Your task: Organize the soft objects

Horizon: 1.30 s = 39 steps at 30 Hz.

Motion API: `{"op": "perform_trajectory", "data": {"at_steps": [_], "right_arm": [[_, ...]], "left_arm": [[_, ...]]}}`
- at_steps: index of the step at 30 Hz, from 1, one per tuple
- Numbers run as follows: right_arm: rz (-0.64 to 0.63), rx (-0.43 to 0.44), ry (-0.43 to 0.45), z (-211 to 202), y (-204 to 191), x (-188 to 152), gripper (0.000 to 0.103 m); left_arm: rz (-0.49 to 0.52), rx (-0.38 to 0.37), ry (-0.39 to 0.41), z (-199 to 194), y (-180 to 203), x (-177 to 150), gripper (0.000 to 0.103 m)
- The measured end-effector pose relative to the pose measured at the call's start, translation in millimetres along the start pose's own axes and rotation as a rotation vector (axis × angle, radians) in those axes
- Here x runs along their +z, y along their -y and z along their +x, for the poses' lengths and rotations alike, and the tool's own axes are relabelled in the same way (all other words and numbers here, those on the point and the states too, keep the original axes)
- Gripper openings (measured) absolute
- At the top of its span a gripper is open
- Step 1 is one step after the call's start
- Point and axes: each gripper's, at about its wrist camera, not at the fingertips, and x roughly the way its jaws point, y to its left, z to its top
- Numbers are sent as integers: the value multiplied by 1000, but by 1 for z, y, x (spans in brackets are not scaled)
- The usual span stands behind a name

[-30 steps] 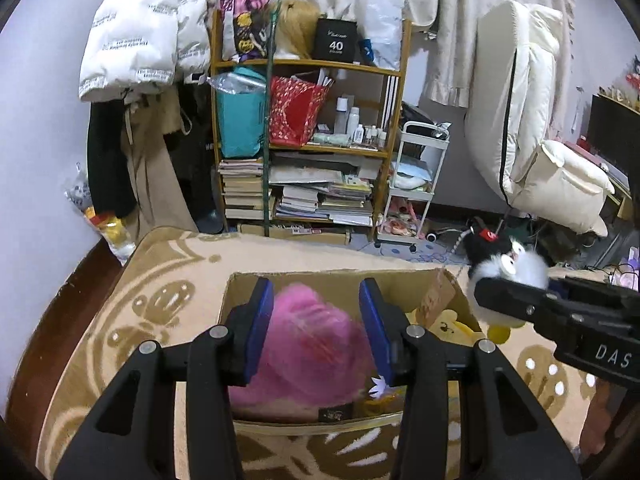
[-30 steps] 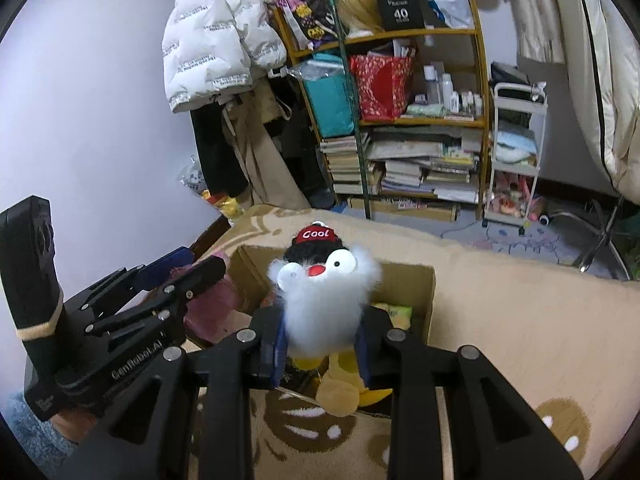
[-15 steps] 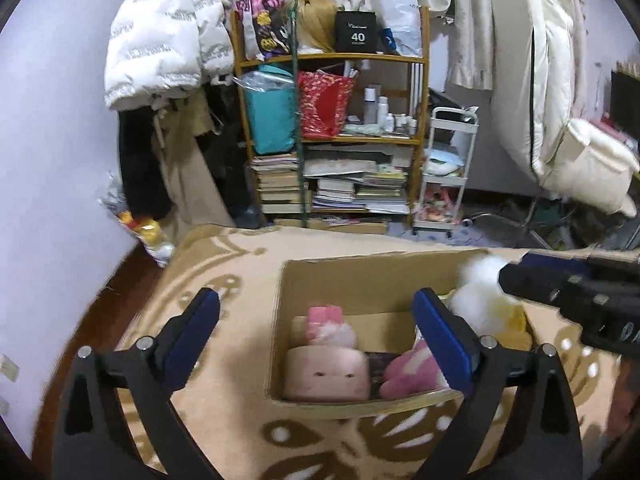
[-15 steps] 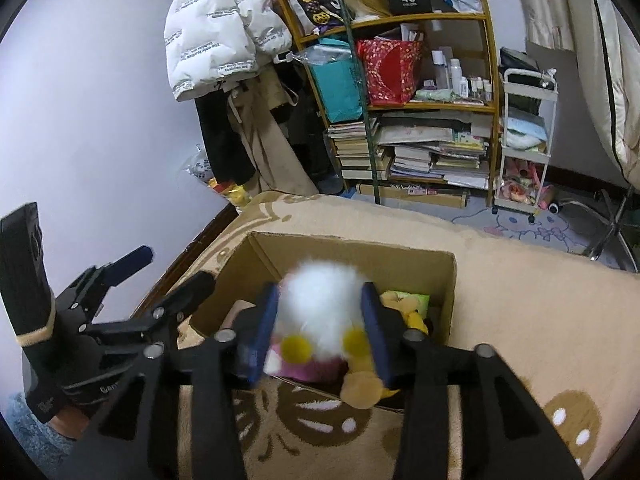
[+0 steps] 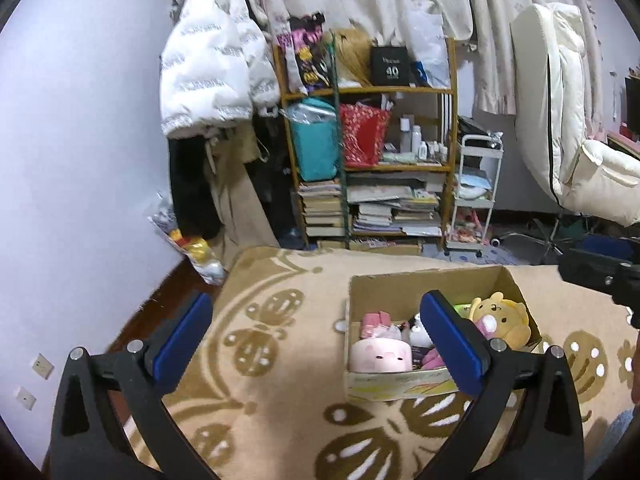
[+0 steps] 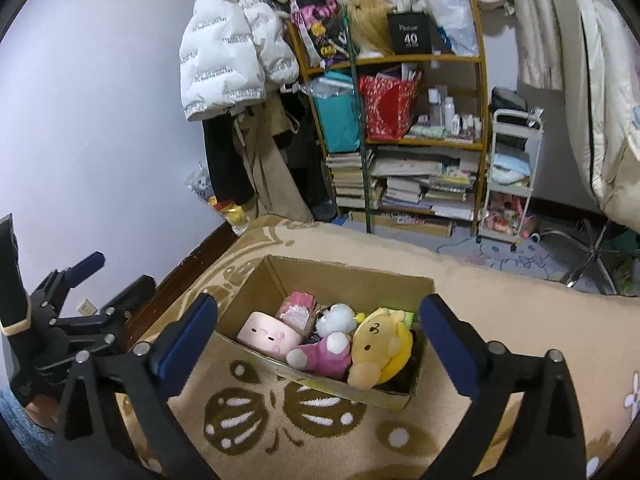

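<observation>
both claws wide open, nothing held. cardboard box (image 6: 348, 280) w/ plush toys (image 6: 380, 344) sits just ahead of right claw (image 6: 316, 344). left claw (image 5: 320, 340) is off to the box's left, so right is nearer.

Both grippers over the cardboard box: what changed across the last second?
The left gripper let go of the magenta plush and the right gripper let go of the white fluffy toy; both toys now lie in the cardboard box. Both grippers opened wide and pulled back and up. The box, pink cylinder plush and yellow plush stayed put.
</observation>
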Motion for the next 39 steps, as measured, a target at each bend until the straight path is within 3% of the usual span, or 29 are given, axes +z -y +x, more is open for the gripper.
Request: {"op": "perform_trajectory", "data": {"at_steps": [10,18,33,39], "right_arm": [[-63,-34,61,-67,-18,-6,103],[-88,-67,106,-109,-32,-30,103],[-102,-68,243,-160,-46,-86,103],[-107,-106,284,-169,-43,-106,103]], "left_arm": [[-20,18,64,-78,-20,5,103],[5,30,131,-134,-17,-17,103],[-51,11,227,-179,-24,-74,103],[-67,99,288,-190,-22,-93,103]]}}
